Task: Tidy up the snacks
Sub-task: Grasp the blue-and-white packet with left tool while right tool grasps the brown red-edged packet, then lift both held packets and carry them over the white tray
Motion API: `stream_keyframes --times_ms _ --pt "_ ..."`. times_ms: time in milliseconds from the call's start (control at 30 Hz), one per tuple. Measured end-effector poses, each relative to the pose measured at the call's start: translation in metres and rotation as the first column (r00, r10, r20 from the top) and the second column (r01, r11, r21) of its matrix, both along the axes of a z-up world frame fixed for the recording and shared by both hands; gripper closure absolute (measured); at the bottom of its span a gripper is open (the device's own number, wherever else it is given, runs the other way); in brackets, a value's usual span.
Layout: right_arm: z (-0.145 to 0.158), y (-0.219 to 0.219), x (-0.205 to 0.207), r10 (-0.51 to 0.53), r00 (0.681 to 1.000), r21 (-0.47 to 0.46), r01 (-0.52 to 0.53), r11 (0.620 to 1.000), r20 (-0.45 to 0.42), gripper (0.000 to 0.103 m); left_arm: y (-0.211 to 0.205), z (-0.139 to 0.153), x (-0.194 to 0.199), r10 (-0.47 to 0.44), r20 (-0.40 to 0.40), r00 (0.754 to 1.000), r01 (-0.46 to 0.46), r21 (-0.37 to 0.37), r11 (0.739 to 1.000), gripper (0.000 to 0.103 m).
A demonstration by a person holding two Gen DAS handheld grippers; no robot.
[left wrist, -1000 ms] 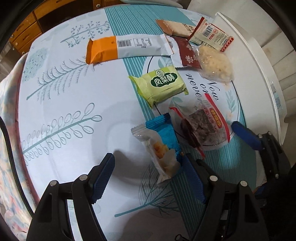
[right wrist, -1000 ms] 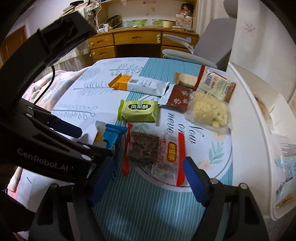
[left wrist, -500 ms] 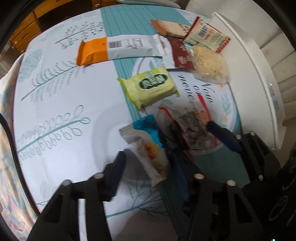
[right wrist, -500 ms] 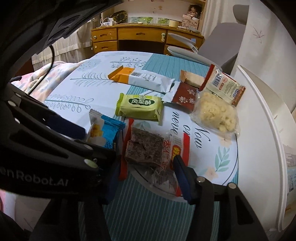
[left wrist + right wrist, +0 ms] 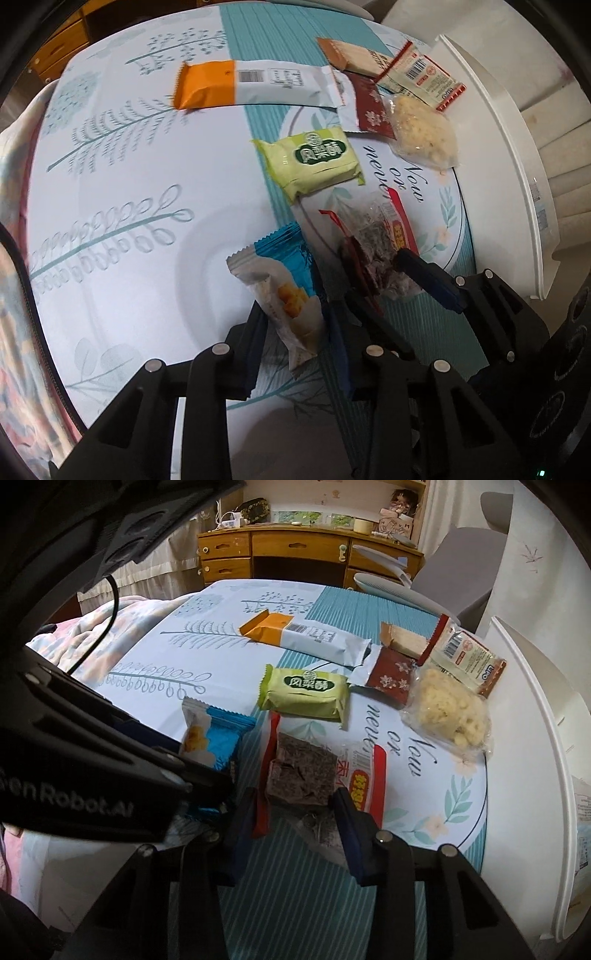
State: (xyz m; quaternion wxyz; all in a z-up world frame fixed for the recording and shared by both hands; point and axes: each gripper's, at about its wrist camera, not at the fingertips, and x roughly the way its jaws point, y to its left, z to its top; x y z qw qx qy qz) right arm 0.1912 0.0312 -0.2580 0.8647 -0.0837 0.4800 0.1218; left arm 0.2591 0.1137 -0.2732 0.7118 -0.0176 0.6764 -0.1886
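Straddling 2 neighbouring packets, the 2 tools stood side by side and pointed steeply down, so each could take its own snack without crossing the other. The left hand-held gripper (image 5: 295,325) had just been closing, and its jaws pressed on the near end of the blue and white snack packet (image 5: 284,280), which lay between them on the tabletop (image 5: 122,177); I judged it clenched on that packet. The right hand-held gripper (image 5: 295,812) had also been closing, with the clear red-edged packet of dark bars (image 5: 306,771) between its jaws; whether the pads already pressed on the wrapper I could not tell, since the near end of the wrapper crumpled between them and hid the contact.

Beyond these 2, the green packet (image 5: 304,696) lay flat just behind them, and the long orange and white packet (image 5: 303,637), a dark red sachet (image 5: 391,674), a tan bar (image 5: 402,638), a red-trimmed packet (image 5: 465,657) and a bag of pale puffs (image 5: 450,710) clustered near the white bin (image 5: 532,716) at the right edge. That bin looked like the place the snacks were meant to go, which would explain taking the nearest 2 first, by their free ends
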Motion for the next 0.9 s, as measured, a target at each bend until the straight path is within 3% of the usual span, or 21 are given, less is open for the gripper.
stream_keyframes --times_ms 400,667,900 --pt "0.024 0.014 -0.03 -0.008 0.999 0.058 0.01 0.998 -0.038 0.061 0.042 0.037 -0.033 0.083 0.029 0.996 -0.083 -0.012 0.996 0.072" --pt "0.071 0.017 -0.06 -0.018 1.0 0.109 0.018 0.994 0.0 0.061 0.049 0.076 -0.079 0.081 0.065 0.995 -0.08 -0.028 0.996 0.072" --pt "0.113 0.005 -0.076 -0.043 0.998 0.102 0.037 0.994 0.053 0.061 0.045 0.117 -0.103 0.078 0.134 0.988 -0.063 -0.109 0.992 0.072"
